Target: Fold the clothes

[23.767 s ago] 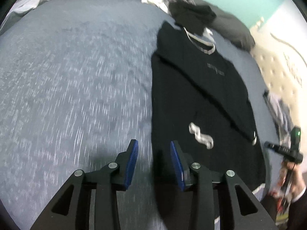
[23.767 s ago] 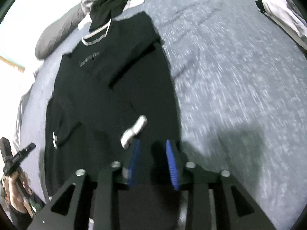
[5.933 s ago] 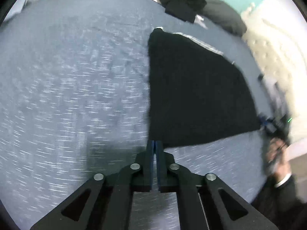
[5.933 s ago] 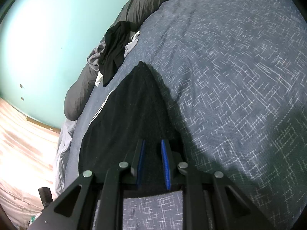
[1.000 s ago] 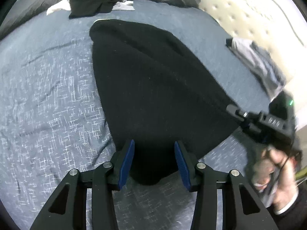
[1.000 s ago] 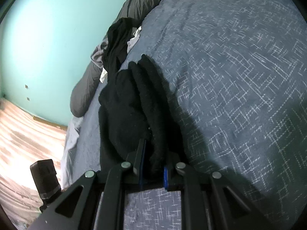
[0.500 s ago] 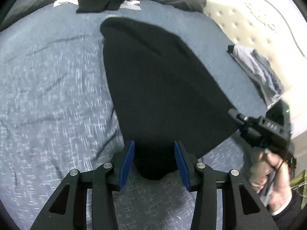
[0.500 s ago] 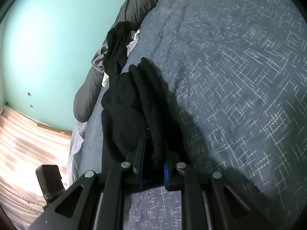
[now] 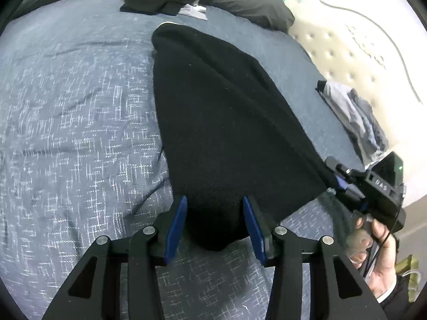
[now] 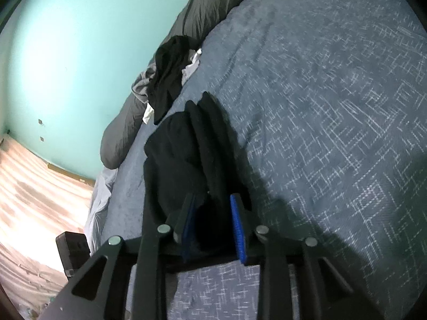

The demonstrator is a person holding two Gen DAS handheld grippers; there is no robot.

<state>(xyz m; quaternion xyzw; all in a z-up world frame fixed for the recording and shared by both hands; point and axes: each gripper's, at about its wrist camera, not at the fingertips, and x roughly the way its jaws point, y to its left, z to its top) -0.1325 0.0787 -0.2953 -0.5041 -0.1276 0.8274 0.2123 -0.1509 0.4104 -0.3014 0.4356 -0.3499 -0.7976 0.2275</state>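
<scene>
Jaws of right gripper (image 10: 213,210) opening (black garment (image 9: 218,122) between).

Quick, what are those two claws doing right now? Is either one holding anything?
Left claw: open, nothing gripped; the black garment lies between its jaws.
Right claw: jaws opening, garment corner between them, pads no longer pressing it.

A home bedroom: a bed (image 9: 66,112) under a blue patterned cover, with dark grey pillows (image 9: 248,2) along its head. A cream tufted headboard (image 9: 355,53) and a pale turquoise wall (image 10: 80,53) frame it.
</scene>
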